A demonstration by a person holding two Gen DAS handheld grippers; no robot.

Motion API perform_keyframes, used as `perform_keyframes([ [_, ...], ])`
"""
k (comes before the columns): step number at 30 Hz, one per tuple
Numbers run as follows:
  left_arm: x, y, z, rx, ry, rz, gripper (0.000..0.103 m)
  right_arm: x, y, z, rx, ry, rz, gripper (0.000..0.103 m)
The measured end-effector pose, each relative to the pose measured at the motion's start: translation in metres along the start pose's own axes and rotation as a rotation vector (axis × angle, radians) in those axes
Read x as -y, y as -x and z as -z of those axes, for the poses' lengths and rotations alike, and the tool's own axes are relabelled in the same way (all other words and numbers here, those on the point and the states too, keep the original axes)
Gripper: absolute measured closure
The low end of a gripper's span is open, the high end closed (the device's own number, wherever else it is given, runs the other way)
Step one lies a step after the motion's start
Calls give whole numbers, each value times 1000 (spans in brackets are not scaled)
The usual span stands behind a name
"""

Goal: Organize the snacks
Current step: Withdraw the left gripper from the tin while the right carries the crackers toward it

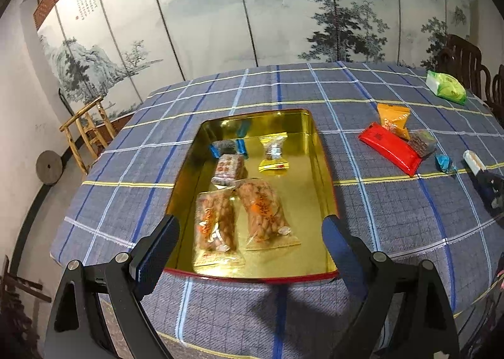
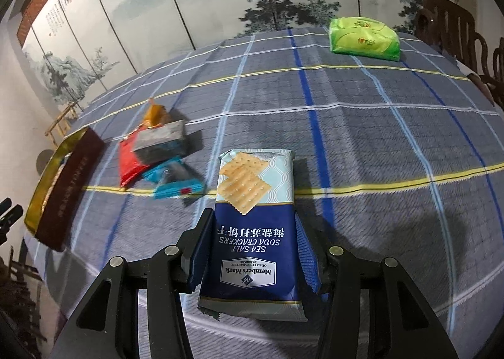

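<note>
A gold tin tray [image 1: 318,151] with a red rim sits on the plaid tablecloth; it holds two peanut packs [image 1: 217,229], a square snack, a blue-wrapped candy and a yellow-wrapped candy [image 1: 274,151]. My left gripper [image 1: 250,251] is open and empty above the tray's near edge. My right gripper [image 2: 252,248] is shut on a blue soda cracker pack [image 2: 255,226], held just above the cloth. It also shows at the right edge of the left wrist view [image 1: 474,162]. The tray shows at far left in the right wrist view [image 2: 67,182].
A red pack [image 1: 390,147], an orange pack [image 1: 393,119], a dark square snack [image 1: 422,141] and a blue candy [image 1: 443,163] lie right of the tray. A green pack [image 2: 363,39] lies at the far right. Wooden chairs stand behind the table's right side.
</note>
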State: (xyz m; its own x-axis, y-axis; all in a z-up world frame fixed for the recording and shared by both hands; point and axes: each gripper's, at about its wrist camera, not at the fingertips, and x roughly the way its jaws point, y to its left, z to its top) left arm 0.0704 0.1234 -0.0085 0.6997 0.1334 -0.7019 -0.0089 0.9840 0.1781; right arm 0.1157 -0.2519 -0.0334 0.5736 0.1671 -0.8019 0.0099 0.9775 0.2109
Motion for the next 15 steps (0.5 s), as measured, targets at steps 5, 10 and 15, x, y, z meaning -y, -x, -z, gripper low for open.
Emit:
perform_keyframes([
  [5,-20,8,7,6,47,-15,13,-7,15,8,-2,12,-28,52],
  [10,-38,13,14,5,75,-34,13,-17,35,8,9,45,-63,52],
  [15,-51,14,19,-5,110,-29,13,-50,53,3,19,95,-110,52],
])
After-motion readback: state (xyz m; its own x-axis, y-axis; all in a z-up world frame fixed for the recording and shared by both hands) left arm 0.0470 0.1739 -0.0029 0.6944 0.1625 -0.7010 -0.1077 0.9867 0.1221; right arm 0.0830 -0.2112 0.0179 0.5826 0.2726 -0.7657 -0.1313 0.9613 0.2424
